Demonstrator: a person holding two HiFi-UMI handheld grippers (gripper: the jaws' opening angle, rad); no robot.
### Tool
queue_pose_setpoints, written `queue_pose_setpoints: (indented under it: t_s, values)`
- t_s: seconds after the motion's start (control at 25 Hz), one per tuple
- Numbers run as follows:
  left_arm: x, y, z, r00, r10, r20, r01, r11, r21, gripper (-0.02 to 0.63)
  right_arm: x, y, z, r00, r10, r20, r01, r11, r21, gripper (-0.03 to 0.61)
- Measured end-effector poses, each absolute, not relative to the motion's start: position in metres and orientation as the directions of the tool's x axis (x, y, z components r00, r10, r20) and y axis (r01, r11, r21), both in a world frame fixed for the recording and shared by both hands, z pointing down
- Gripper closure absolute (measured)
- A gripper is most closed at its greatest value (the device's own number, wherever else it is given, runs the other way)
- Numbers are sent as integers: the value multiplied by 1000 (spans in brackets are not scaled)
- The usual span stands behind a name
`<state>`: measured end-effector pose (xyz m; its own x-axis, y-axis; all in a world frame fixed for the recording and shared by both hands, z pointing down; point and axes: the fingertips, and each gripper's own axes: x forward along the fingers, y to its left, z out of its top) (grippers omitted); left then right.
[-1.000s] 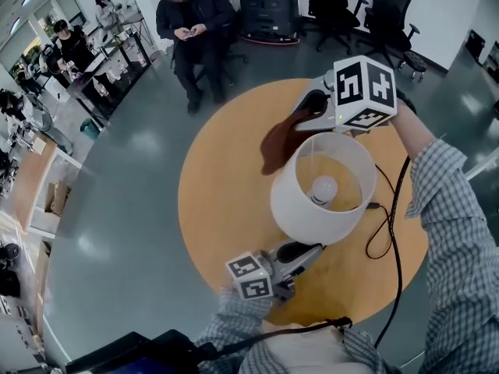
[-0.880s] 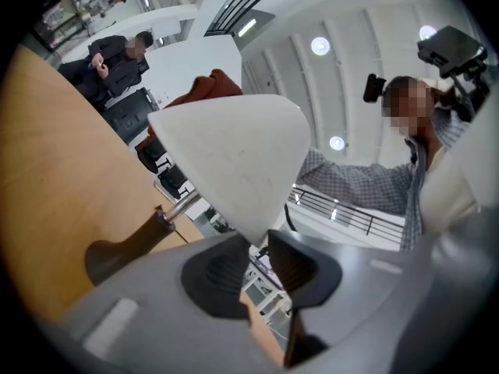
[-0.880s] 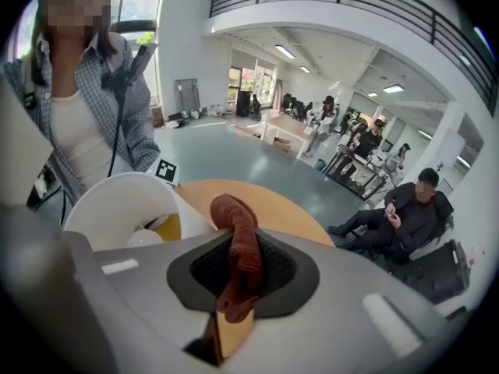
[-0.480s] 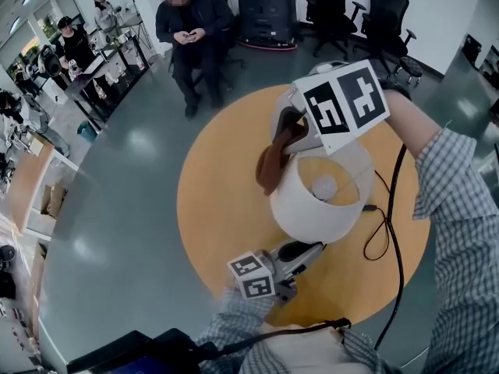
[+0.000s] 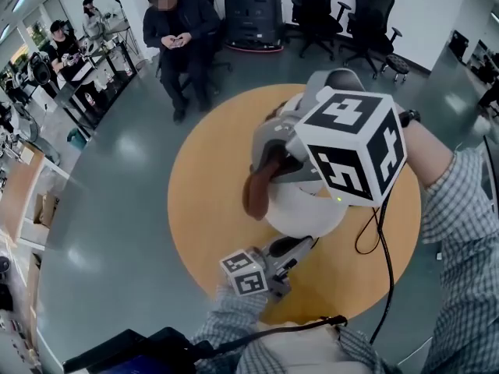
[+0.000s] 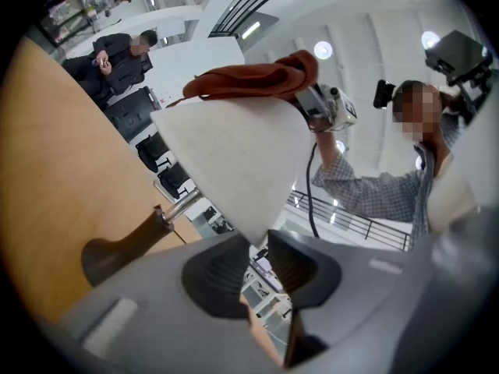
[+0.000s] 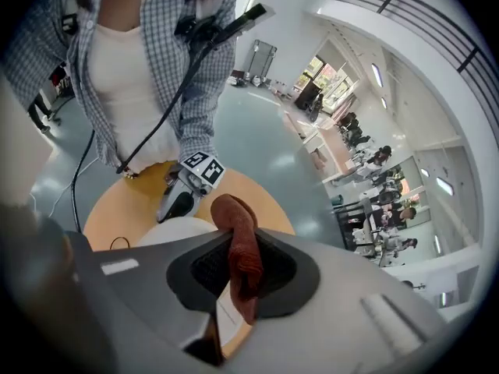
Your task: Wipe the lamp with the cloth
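**A:** What's closest to you?
**B:** My left gripper (image 6: 260, 248). It's pinching the near rim of the lamp (image 6: 234, 162) shade.
**A:** And the cloth (image 7: 238, 248)?
**B:** It's clamped in my right gripper (image 7: 242, 267) and lies over the shade's far rim, above the tabletop (image 5: 207, 170).
**A:** Anything further out?
**B:** The lamp's base (image 6: 117, 252) stands on the tabletop. Past the table, a person (image 5: 179, 29) is sitting.

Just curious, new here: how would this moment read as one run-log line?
stage: wiping | right hand-held gripper: shut on cloth, at lampshade top | left hand-held gripper: shut on lampshade rim
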<state>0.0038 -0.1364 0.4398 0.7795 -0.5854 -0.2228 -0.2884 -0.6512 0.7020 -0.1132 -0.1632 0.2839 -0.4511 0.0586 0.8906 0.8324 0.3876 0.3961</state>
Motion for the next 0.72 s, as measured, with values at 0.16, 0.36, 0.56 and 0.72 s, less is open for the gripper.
queue_pose_setpoints:
  t_s: [0.16,0.36,0.56,0.72]
  values:
    - [11,-139,442,777,-588,-223,-285,-646,708,541,-95,-137,280,-513,79,855,800,406,442,535]
    - [14,-140,442,781,-585,-219,-282,-643,712,541,-68,-123,288,-584,50,810,722,488,490,535]
    - [-17,-143,439,792,-571,-217,-272,-648,712,541,-67,-126,284,-685,1,729,556,647,521,535]
    - [-6,-141,440,797,-566,-210,-274,-650,709,543,-21,-124,282,-776,-60,628,367,767,527,535]
